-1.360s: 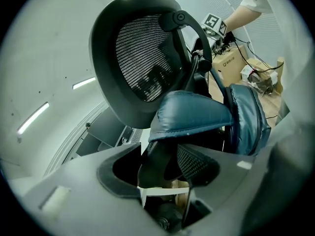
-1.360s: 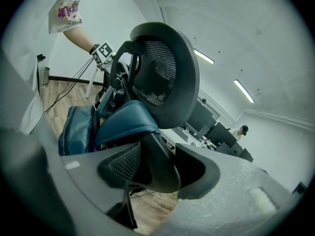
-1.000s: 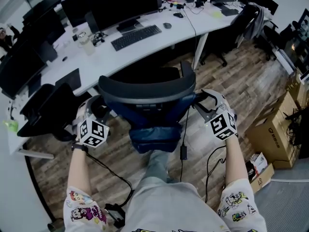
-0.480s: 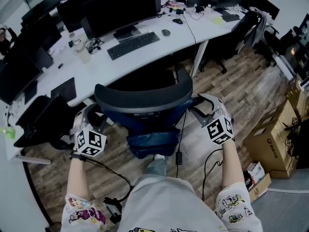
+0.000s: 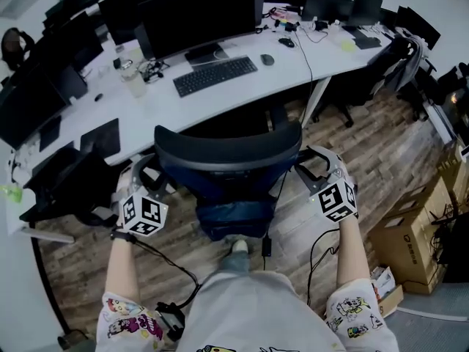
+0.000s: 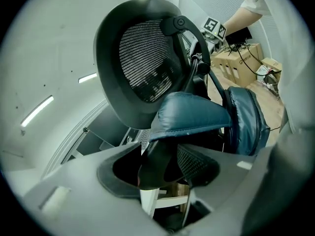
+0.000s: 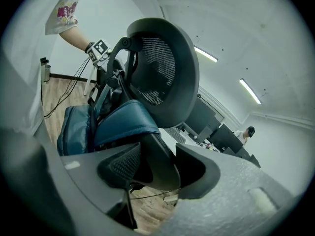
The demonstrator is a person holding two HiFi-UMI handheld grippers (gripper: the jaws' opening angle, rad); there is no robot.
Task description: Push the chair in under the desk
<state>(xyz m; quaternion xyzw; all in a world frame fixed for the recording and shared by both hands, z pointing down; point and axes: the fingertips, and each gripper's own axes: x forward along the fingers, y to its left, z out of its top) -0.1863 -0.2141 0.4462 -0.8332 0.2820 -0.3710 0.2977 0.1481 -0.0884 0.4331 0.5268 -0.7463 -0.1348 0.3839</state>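
Note:
A black mesh-backed office chair (image 5: 227, 151) stands in front of the white desk (image 5: 157, 112), its backrest close to the desk's edge. A blue cushion (image 5: 233, 215) hangs on its back. My left gripper (image 5: 143, 174) is at the chair's left armrest and my right gripper (image 5: 311, 163) at the right one. In the left gripper view the black armrest (image 6: 153, 165) fills the gap in the left gripper (image 6: 162, 170). In the right gripper view the other armrest (image 7: 160, 161) sits the same way in the right gripper (image 7: 157, 170).
On the desk are a keyboard (image 5: 216, 74), a mouse (image 5: 267, 59) and dark monitors (image 5: 198, 13). Another black chair (image 5: 66, 182) stands at the left, one more at the far right (image 5: 399, 57). Cardboard boxes (image 5: 410, 233) sit on the wooden floor at the right, with cables trailing behind me.
The chair has rolled toward the desk, both grippers moving along with it on its armrests. Its backrest now stands nearer the desk's edge.

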